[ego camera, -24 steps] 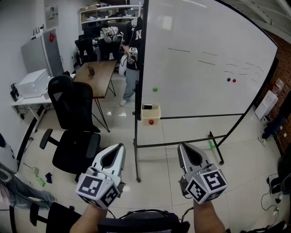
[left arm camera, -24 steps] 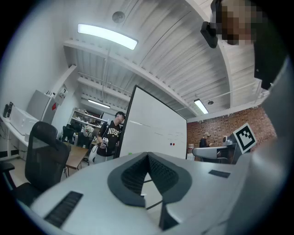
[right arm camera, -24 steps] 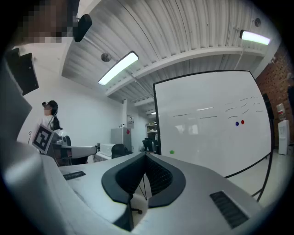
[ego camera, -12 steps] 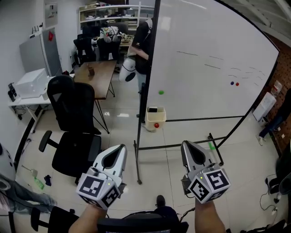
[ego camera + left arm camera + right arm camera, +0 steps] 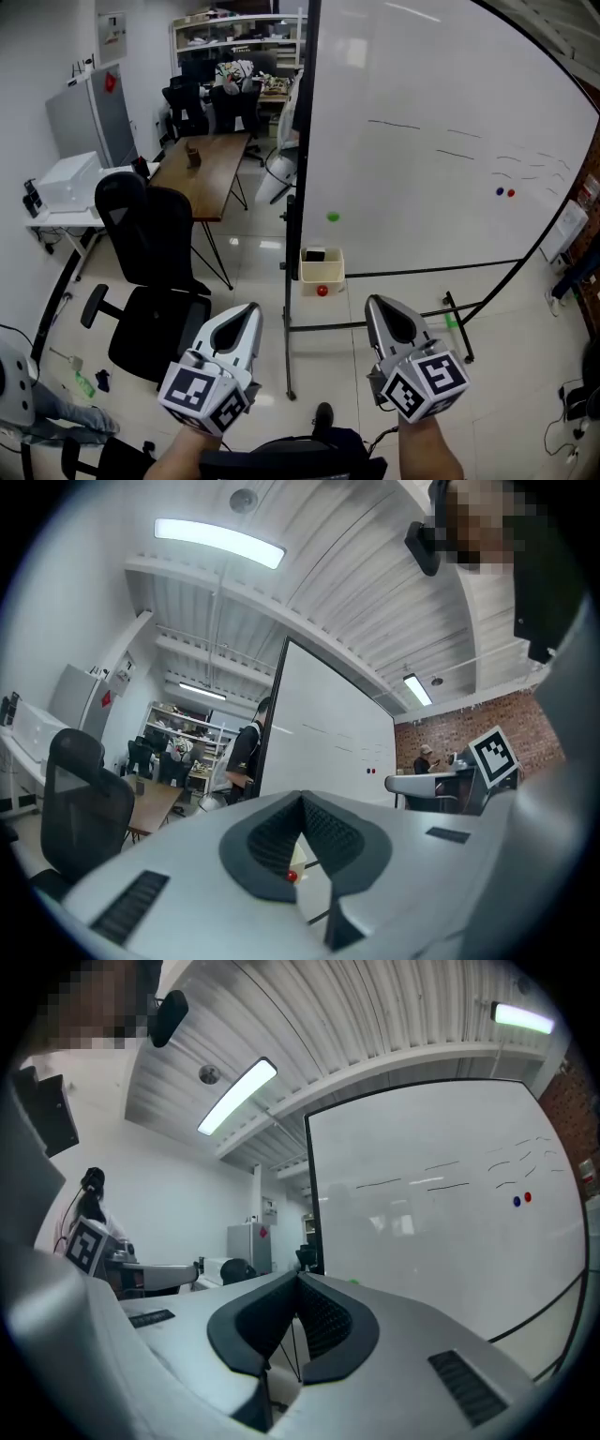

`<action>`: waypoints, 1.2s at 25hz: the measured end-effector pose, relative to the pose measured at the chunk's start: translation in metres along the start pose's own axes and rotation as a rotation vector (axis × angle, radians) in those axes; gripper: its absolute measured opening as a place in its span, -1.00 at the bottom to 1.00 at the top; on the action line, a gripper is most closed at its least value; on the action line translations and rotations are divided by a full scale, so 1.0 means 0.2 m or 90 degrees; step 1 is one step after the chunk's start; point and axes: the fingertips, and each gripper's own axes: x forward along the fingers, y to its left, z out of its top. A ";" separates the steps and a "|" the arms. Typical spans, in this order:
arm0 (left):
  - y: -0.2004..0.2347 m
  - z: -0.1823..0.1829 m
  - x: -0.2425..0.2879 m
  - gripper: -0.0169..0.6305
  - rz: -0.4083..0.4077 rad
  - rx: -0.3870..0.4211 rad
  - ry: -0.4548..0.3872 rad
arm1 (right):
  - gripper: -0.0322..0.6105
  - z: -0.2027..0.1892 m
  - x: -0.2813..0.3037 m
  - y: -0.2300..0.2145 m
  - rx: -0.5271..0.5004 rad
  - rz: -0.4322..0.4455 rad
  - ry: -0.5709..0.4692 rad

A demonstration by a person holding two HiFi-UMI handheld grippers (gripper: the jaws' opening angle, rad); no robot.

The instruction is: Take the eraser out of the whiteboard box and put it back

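The whiteboard (image 5: 441,141) stands ahead on a black frame. A cream box (image 5: 322,266) hangs at its lower left corner, with the dark eraser (image 5: 316,254) lying in its top. A red magnet (image 5: 322,291) sits just under the box and a green one (image 5: 333,217) above it. Both grippers are held low and level, well short of the box. My left gripper (image 5: 247,311) is shut and empty, and my right gripper (image 5: 376,307) is shut and empty too. Between the left jaws the box (image 5: 298,855) shows small and far off.
A black office chair (image 5: 155,244) stands to the left, with a wooden table (image 5: 202,169) behind it. A person (image 5: 284,141) is partly hidden behind the board's left edge. The frame's floor bars (image 5: 375,323) run across in front of me.
The view has shifted, and the box now sits slightly lower and nearer. The person behind the board has moved further behind its edge. Both grippers keep their place and stay shut.
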 end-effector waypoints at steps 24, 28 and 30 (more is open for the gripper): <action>0.31 -0.05 1.12 -0.86 0.074 0.019 0.038 | -0.86 -0.11 0.86 -0.74 0.024 0.102 0.036; 0.44 -0.06 1.17 -0.86 0.039 0.014 0.044 | -0.86 -0.11 0.99 -0.70 0.016 0.066 0.028; 0.51 -0.04 1.17 -0.86 0.018 0.018 0.044 | -0.86 -0.11 1.04 -0.65 0.025 0.047 0.029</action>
